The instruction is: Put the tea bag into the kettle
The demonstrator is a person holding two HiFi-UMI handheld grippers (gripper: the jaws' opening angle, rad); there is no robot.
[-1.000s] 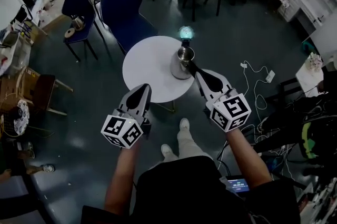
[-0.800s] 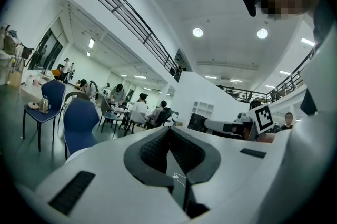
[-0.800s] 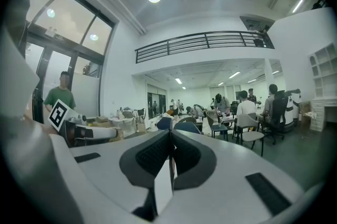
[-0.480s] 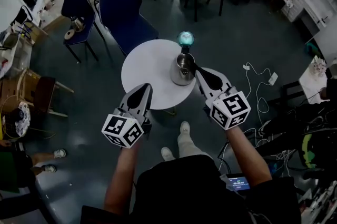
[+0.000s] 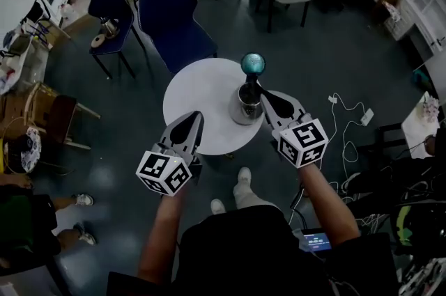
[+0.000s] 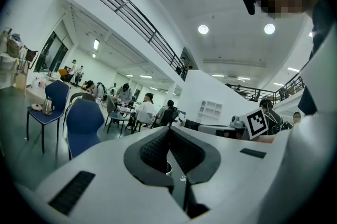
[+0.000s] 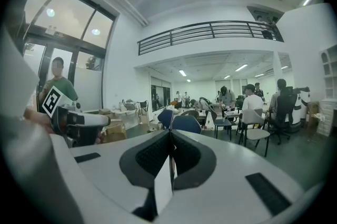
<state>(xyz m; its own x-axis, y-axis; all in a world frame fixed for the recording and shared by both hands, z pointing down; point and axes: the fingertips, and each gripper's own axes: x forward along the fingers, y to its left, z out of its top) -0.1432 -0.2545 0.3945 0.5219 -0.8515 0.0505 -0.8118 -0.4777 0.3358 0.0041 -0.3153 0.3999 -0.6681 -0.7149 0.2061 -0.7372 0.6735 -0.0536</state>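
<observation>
Both grippers have barely shifted in the last second: the right gripper [image 5: 250,85] stays over the open steel kettle [image 5: 242,111] on the round white table [image 5: 197,89], jaws pinching the white paper tea bag [image 7: 164,186], so the drop seems pending, while the left gripper [image 5: 193,115] idles pressed together.

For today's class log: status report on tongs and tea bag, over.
Left tongs shut, empty. Right tongs shut on tea bag, over kettle. Nothing blocking.
</observation>
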